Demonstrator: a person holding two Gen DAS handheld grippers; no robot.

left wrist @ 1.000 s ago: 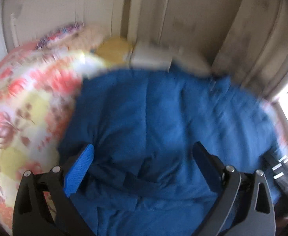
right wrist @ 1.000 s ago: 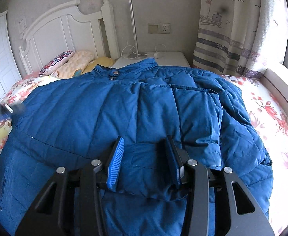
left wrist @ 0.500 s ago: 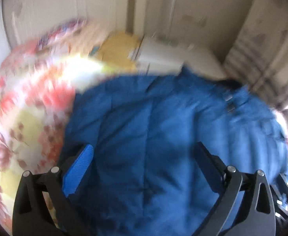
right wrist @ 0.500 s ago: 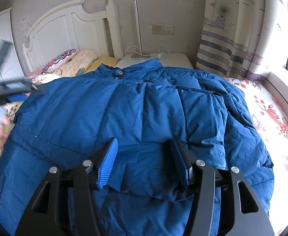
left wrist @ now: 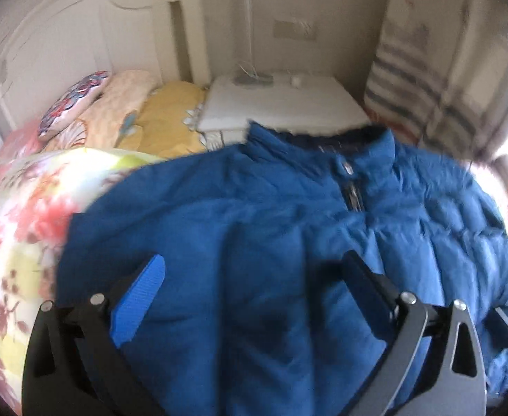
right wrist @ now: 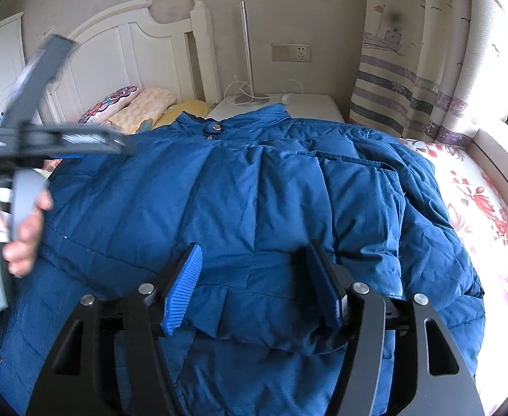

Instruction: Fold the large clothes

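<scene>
Through my left wrist camera, my left gripper (left wrist: pixel 254 277) hangs with jaws spread wide and nothing between the pads, above the blue padded jacket (left wrist: pixel 288 225) lying across the floral bedspread (left wrist: pixel 21 215). The collar points toward the white nightstand (left wrist: pixel 281 104).

Through my right wrist camera, my right gripper (right wrist: pixel 254 284) has just been widening its jaws; a folded sleeve cuff (right wrist: pixel 254 298) lies between the pads, released. A hand (right wrist: pixel 21 225) grips the other tool at the left edge.
</scene>
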